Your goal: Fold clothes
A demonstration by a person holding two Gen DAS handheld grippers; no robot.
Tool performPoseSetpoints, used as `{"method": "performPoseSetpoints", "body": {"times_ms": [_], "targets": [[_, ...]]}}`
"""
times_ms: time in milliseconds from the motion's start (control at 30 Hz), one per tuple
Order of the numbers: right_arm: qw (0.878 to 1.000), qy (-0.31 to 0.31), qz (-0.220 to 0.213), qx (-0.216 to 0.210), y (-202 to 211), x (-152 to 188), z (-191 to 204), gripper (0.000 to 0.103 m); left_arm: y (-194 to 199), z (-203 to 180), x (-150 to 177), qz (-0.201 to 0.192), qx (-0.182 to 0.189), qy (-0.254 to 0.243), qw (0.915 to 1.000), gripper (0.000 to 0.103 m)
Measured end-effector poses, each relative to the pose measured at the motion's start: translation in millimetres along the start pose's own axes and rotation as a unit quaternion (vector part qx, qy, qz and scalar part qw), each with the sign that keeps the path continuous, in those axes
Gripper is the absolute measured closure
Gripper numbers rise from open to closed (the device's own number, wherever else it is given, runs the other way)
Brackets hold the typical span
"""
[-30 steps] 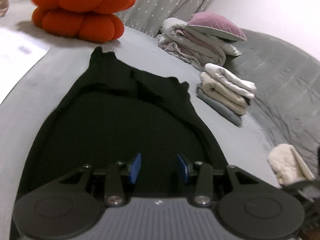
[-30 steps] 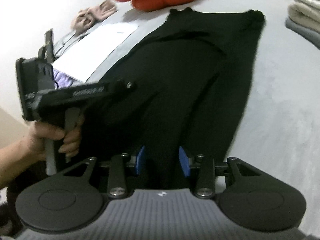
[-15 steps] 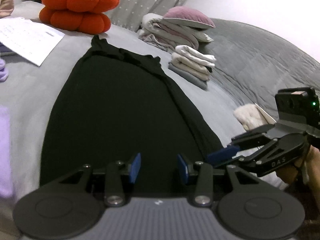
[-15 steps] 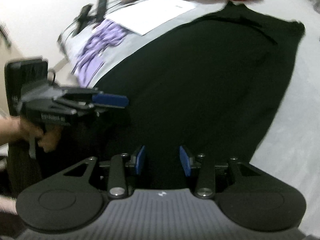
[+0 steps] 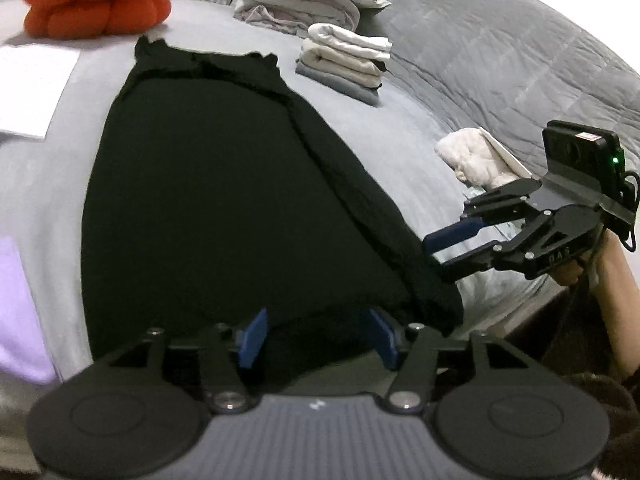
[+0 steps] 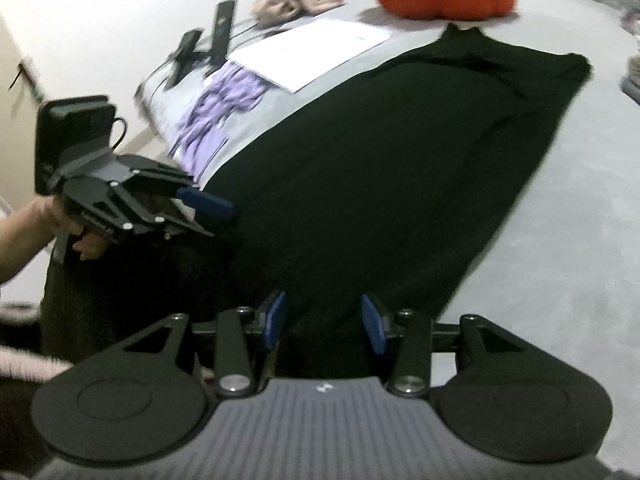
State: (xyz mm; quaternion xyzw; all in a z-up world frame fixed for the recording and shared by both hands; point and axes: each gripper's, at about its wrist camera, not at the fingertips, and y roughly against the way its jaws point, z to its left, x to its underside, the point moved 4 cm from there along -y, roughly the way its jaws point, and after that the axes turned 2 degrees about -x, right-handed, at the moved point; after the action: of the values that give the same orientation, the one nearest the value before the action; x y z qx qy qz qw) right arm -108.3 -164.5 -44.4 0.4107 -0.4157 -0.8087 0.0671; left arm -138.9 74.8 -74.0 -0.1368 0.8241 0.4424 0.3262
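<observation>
Garment (image 5: 224, 200), black and long, spread flat on grey bed (image 5: 400, 128), far end toward the headboard side, near hem at the bed's edge; raised ridge along its right flank, probably a sleeve or side turned in, not certain. Left gripper (image 5: 316, 336) at the garment's near hem, jaws wide, hem edge lying between the pads, nothing pinched. Right gripper (image 6: 322, 324) at the garment's near right corner, jaws likewise apart, no cloth held. Judged consistent with two stages: corners about to be taken for a fold, or corners just let go after laying out and smoothing; not settled by these views. For any fold from this end: both near corners to be pinched together, lifted level, thin dark fabric liable to sag or slip from one jaw. Surface soft, lightly creased. Beyond the garment's right side, quilted grey cover (image 5: 520, 60). Beyond its far end, orange cushion (image 5: 96, 0) and bedding bundle (image 5: 304, 4) under a mauve pillow. Right of its far end, stack of folded pale clothes (image 5: 344, 64). Left of the garment, white sheet of paper (image 5: 32, 88) and lilac cloth (image 6: 220, 108). Right of its near half, small fleecy cream item (image 5: 472, 156). Further left, two dark slim devices (image 6: 222, 28). Plain pale walls behind.
</observation>
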Motion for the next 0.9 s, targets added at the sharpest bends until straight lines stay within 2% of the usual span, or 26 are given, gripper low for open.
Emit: {"method": "performPoseSetpoints", "body": {"times_ms": [200, 400, 667, 900], "targets": [[0.998, -0.039, -0.044, 0.015, 0, -25, -13, 0.056, -19, 11, -45, -0.021, -0.017, -0.003, 0.9996, 0.043], [0.991, -0.100, -0.083, 0.028, -7, -60, -39, 0.056, -45, 28, -93, -0.037, -0.040, -0.001, 0.9985, 0.043], [0.971, -0.209, -0.114, 0.023, -28, -109, -87, 0.056, -86, 58, -158, -0.062, -0.085, 0.001, 0.9944, 0.044], [0.954, -0.267, -0.135, 0.033, -71, -148, -120, 0.056, -102, 96, -175, -0.093, -0.127, 0.012, 0.9874, 0.044]]}}
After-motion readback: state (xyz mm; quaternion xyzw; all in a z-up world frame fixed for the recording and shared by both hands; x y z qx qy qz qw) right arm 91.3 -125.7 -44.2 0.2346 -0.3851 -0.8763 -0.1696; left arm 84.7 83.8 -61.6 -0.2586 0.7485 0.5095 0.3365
